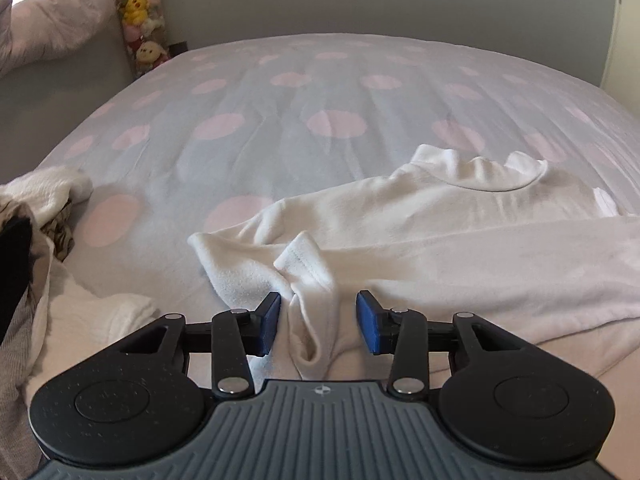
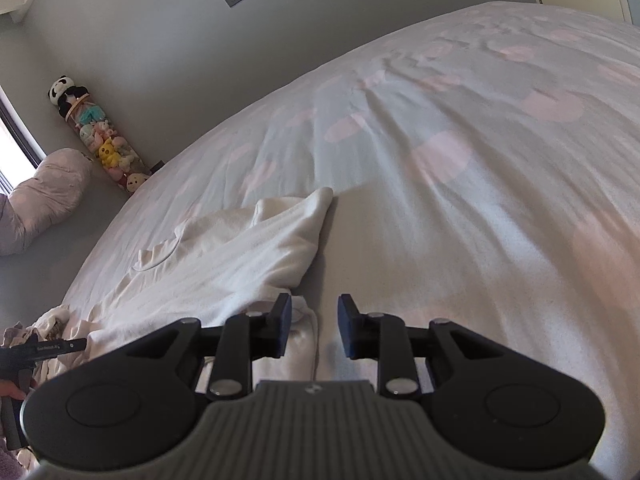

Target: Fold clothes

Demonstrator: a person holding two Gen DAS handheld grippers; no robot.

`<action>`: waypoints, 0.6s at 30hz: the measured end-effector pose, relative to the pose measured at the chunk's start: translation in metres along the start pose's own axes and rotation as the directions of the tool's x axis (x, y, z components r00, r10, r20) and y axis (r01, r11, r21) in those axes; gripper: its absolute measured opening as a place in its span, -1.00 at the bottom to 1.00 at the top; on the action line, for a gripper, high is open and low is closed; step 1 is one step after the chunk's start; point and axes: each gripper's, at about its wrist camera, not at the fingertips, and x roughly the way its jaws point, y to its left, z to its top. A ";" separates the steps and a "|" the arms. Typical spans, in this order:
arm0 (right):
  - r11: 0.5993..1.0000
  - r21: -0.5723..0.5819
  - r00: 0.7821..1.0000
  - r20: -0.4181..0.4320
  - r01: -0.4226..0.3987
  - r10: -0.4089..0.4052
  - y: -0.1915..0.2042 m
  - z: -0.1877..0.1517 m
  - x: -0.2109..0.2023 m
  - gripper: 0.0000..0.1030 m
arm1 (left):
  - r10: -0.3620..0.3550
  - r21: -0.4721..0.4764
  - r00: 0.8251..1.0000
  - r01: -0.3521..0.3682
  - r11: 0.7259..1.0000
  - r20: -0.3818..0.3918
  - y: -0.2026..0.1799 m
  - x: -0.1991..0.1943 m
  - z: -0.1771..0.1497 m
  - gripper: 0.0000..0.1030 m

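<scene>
Now | white top (image 1: pixel 460 240) spread on spotted bed (image 1: pixel 320 92) | left gripper (image 1: pixel 318 322) parted over its sleeve (image 1: pixel 312 280), unclamped | right gripper (image 2: pixel 312 330) parted at top's edge, nothing gripped

White garment (image 1: pixel 460 240) cut off at right edge.

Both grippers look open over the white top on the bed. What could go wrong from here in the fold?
1. The left gripper is open with a bunched sleeve between its pads, not pinched; closing may catch several layers and fold in the creases.
2. The right gripper is open at the white top edge, with mostly bedsheet between its pads; it may pinch the sheet instead.
3. The clothes pile lies close on the left; a sweep could drag it.
</scene>
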 end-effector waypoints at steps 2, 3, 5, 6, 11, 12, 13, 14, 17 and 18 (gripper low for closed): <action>1.000 0.000 1.000 -0.015 -0.007 0.007 -0.004 0.000 0.004 -0.43 | -0.013 0.052 1.000 0.012 0.999 0.020 -0.015 -0.004 0.001 -0.26; 1.000 0.000 1.000 -0.022 -0.012 0.012 -0.005 0.000 0.006 -0.43 | -0.011 0.085 1.000 0.009 0.996 0.029 -0.023 -0.006 0.002 -0.25; 1.000 0.000 0.999 -0.028 -0.025 0.025 -0.008 0.001 0.008 -0.43 | -0.004 0.159 0.999 -0.004 0.987 0.047 -0.036 -0.009 0.001 -0.21; 1.000 0.001 0.999 -0.030 -0.031 0.031 -0.008 0.001 0.008 -0.43 | -0.011 0.194 0.998 0.000 0.981 0.054 -0.042 -0.010 0.001 -0.21; 0.999 0.009 0.998 -0.040 -0.054 0.054 -0.009 0.003 0.008 -0.37 | -0.017 0.250 0.998 0.000 0.968 0.067 -0.048 -0.014 -0.002 -0.22; 0.998 0.011 0.998 -0.042 -0.056 0.057 -0.009 0.003 0.008 -0.35 | -0.004 0.233 0.998 -0.010 0.972 0.059 -0.044 -0.013 -0.001 -0.22; 0.998 0.013 0.997 -0.043 -0.059 0.059 -0.009 0.003 0.008 -0.35 | 0.010 0.212 0.998 -0.021 0.977 0.054 -0.039 -0.013 -0.001 -0.22; 0.998 0.014 0.997 -0.043 -0.061 0.061 -0.009 0.003 0.008 -0.35 | 0.020 0.185 0.998 -0.030 0.982 0.052 -0.032 -0.013 0.000 -0.22; 0.998 0.011 0.997 -0.040 -0.061 0.062 -0.009 0.003 0.007 -0.34 | 0.039 0.068 0.998 -0.042 0.997 0.040 -0.004 -0.017 -0.001 -0.23; 0.998 0.010 0.997 -0.041 -0.062 0.062 -0.009 0.003 0.008 -0.34 | 0.042 0.024 0.999 -0.042 0.999 0.035 0.007 -0.018 -0.001 -0.23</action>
